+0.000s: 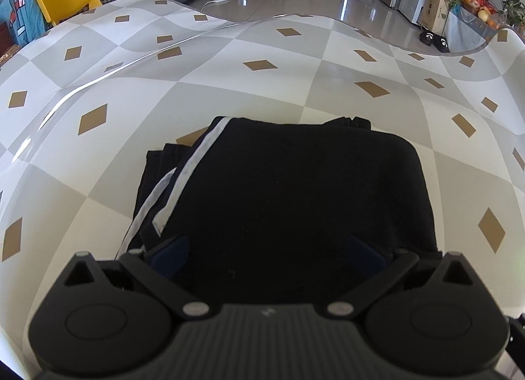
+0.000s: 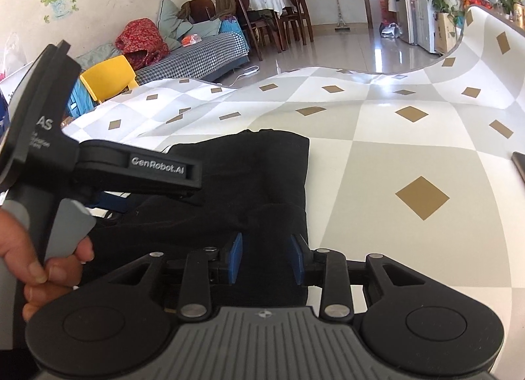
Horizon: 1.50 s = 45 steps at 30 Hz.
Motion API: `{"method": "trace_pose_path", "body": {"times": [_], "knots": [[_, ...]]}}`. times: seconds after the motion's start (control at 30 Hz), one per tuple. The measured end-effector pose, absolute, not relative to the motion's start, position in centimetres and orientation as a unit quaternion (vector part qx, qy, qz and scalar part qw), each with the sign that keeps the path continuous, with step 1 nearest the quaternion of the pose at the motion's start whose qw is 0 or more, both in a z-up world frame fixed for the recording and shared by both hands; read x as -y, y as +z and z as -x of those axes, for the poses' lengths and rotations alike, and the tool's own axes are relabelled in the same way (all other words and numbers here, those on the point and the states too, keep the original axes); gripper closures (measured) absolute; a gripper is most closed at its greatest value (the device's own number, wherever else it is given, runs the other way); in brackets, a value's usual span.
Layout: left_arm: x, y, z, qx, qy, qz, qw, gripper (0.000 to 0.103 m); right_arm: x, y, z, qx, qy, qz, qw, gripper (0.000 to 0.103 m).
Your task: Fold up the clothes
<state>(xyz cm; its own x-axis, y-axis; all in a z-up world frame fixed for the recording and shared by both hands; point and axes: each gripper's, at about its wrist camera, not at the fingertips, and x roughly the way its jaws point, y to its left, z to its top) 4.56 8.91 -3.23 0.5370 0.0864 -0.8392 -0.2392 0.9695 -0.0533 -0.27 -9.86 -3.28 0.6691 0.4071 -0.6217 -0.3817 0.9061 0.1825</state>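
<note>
While the black garment lies folded into a compact stack on the checked tablecloth, its white stripe running along the left edge, the left gripper sits low over the near side with its blue-padded fingers spread wide apart, nothing caught between them. In the right wrist view the right gripper stands at the garment's near right corner, its blue pads parted with dark cloth showing in the gap, neither pad pressing it. A hand holds the left gripper's grey handle at the left of that view, and a yellow chair stands beyond the table
</note>
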Motion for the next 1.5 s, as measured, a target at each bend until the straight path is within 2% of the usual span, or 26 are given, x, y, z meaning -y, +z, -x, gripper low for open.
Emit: {"method": "trace_pose_path", "body": {"times": [0.3,0.63,1.13,1.5], "knots": [[-9.3,-4.6,-2.0,-0.476,0.1,0.052,0.872,0.0,8.1,-5.0,0.7,-0.345,0.22,0.063,0.91,0.067],[-9.2,-5.1,-0.5,-0.465,0.101,0.039,0.879,0.0,8.0,-5.2,1.5,-0.341,0.22,0.089,0.91,0.066],[-9.1,-4.7,0.7,-0.462,0.094,0.035,0.881,0.0,7.9,-5.2,1.9,-0.339,0.21,0.095,0.912,0.065],[-9.5,-3.7,2.1,-0.464,0.105,0.044,0.878,0.0,8.7,-4.2,1.8,-0.367,0.194,0.052,0.908,0.064]]}}
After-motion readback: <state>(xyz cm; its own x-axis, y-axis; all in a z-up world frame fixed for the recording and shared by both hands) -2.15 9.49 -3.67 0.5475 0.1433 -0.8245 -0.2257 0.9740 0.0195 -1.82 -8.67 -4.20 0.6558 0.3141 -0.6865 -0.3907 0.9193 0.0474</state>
